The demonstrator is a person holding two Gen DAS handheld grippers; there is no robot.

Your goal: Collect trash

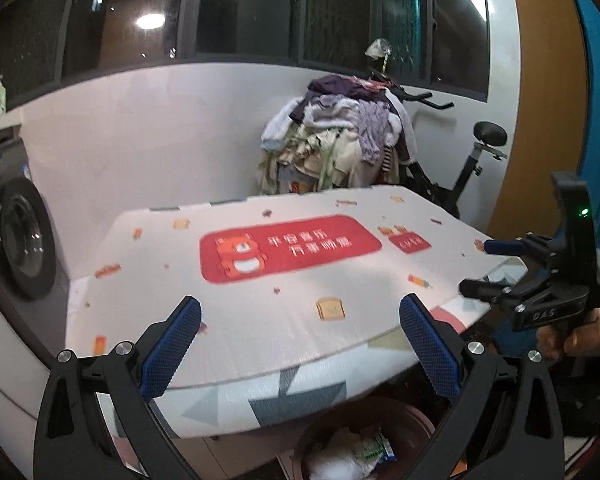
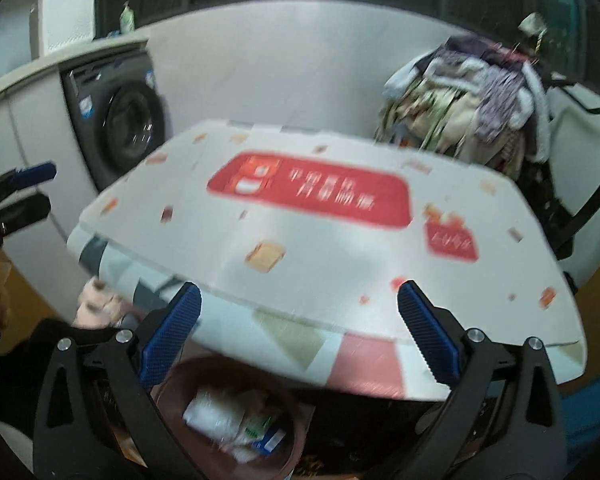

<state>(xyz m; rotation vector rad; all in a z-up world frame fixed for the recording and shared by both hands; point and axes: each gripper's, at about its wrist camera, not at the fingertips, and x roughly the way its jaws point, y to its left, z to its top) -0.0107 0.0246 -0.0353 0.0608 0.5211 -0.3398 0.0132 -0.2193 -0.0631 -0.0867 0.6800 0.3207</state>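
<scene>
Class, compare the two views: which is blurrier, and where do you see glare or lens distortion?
Right wrist view: motion blur smears the red panel. Left wrist view: sharper; a lamp reflection glares in the dark window; fisheye bows the table edge.

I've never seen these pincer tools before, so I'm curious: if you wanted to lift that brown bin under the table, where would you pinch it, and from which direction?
Probably the rim of the brown bin, approached from above on the side nearest the person. It stands upright with its mouth open, and the thin rim fits between open fingers. The table overhangs its far side, and trash fills the middle.
</scene>
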